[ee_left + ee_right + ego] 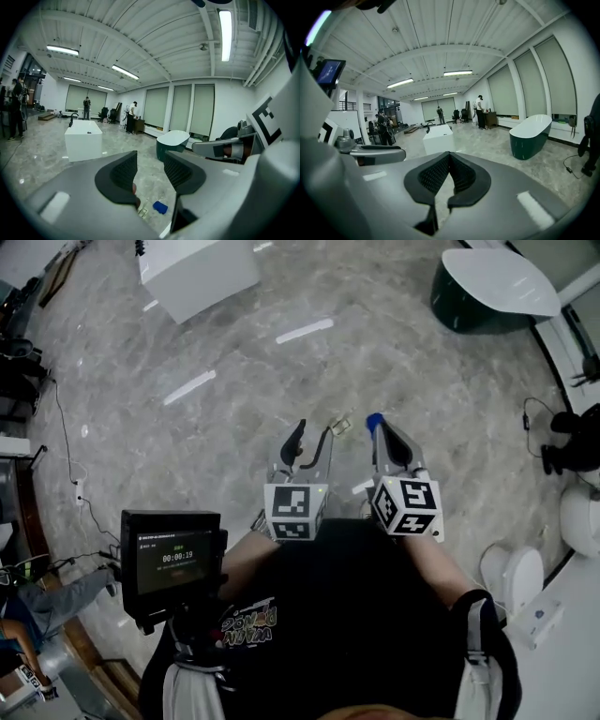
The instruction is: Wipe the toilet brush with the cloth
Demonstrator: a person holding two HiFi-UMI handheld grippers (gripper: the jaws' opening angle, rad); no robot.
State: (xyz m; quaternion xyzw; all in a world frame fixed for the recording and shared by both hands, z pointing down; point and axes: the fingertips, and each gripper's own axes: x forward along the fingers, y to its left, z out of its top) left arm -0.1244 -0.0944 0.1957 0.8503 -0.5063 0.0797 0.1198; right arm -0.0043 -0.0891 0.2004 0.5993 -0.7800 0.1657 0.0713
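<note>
Head view: left gripper (312, 439) jaws apart, empty; right gripper (382, 432) closed, empty; toilet brush, cloth nowhere visible; wiping apparently unstarted.

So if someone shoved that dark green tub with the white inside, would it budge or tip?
Probably not easily. The tub looks large and solid, so it is likely heavy. It sits broad and low on the floor, so tipping seems unlikely. That floor looks polished, so a hard shove might slide it a little.

Bathroom showroom: green bathtub (532, 136) and white tub (438, 138) stand on open marble floor (375, 362).
</note>
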